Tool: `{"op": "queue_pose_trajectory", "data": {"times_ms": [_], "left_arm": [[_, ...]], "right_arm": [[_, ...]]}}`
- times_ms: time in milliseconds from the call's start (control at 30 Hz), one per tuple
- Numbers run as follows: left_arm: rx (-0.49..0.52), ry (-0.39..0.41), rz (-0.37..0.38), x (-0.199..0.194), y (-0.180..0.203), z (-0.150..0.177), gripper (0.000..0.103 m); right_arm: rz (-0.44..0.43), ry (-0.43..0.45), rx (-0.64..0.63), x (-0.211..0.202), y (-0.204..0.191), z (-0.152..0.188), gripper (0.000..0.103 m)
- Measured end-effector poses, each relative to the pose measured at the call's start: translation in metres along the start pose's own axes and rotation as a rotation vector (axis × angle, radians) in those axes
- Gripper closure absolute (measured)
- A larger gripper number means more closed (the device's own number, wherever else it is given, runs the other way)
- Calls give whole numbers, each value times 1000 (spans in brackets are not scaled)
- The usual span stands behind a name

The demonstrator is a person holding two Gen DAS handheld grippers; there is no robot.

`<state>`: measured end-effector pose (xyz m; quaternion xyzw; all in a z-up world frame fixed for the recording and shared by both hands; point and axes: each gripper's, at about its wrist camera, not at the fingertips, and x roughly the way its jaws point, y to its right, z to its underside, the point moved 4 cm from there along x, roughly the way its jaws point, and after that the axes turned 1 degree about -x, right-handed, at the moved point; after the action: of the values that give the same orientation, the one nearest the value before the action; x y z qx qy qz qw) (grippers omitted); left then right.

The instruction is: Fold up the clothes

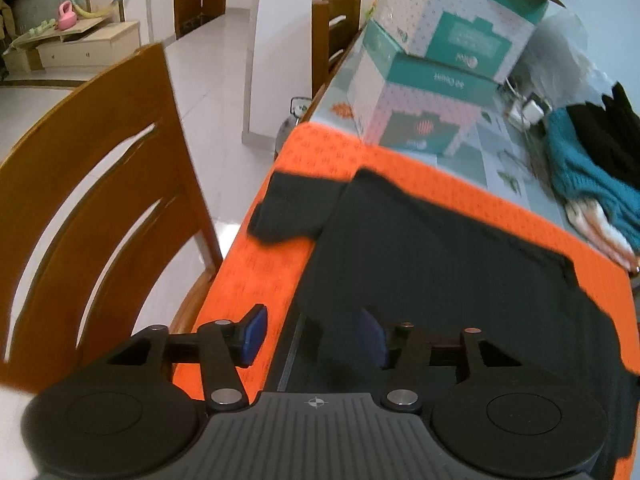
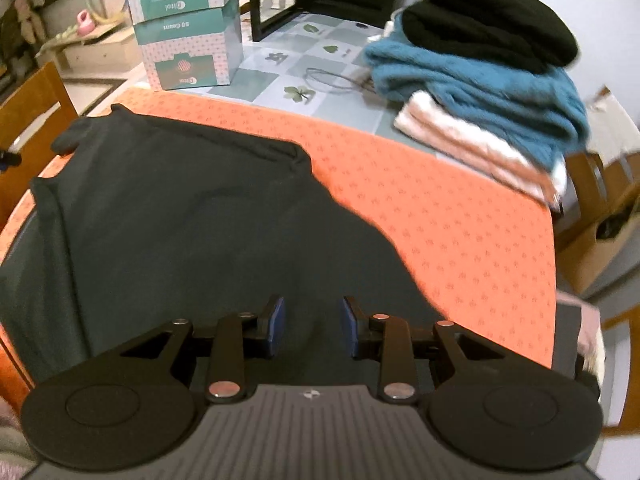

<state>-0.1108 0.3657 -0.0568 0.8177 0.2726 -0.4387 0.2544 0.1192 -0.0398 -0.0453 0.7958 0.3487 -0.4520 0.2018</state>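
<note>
Blue pads (image 1: 253, 336) of the left gripper (image 1: 314, 338) are standing about half apart, and nothing is being held between them. One pad is hanging over the orange cloth (image 1: 256, 280), the other over the dark shirt (image 1: 440, 264). This shirt is lying spread on the cloth, with one sleeve (image 1: 292, 208) reaching toward the table edge. A wooden chair (image 1: 100, 184) is standing just beside the table on the left. Behind the cloth, two teal boxes (image 1: 440, 64) are sitting one on the other. A pile of clothes (image 1: 588, 168) is lying at the far right, blurred.

Through the right wrist view, the right gripper (image 2: 313, 330) is hanging over the near part of the shirt (image 2: 192, 232), its fingers (image 2: 276, 328) a little apart. The fabric is showing in the gap, but the pads are not pressing on it. Here the shirt is covering the left and middle of the cloth (image 2: 460, 216), and the right part is staying bare. Beyond the cloth, the boxes (image 2: 188, 24) are standing at the left, and the folded pile (image 2: 484, 80) at the right: black on top, teal under it, something pale at the bottom.
</note>
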Motion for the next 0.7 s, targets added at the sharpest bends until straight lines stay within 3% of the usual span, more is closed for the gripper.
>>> {"op": "queue_pose_trajectory", "data": {"times_ms": [400, 700], "left_arm": [[14, -64, -19, -24, -23, 87, 43], [-3, -94, -90, -28, -35, 126, 43]], "right_arm": [[19, -64, 160, -29, -2, 104, 62], [47, -91, 300, -35, -6, 167, 48]]}}
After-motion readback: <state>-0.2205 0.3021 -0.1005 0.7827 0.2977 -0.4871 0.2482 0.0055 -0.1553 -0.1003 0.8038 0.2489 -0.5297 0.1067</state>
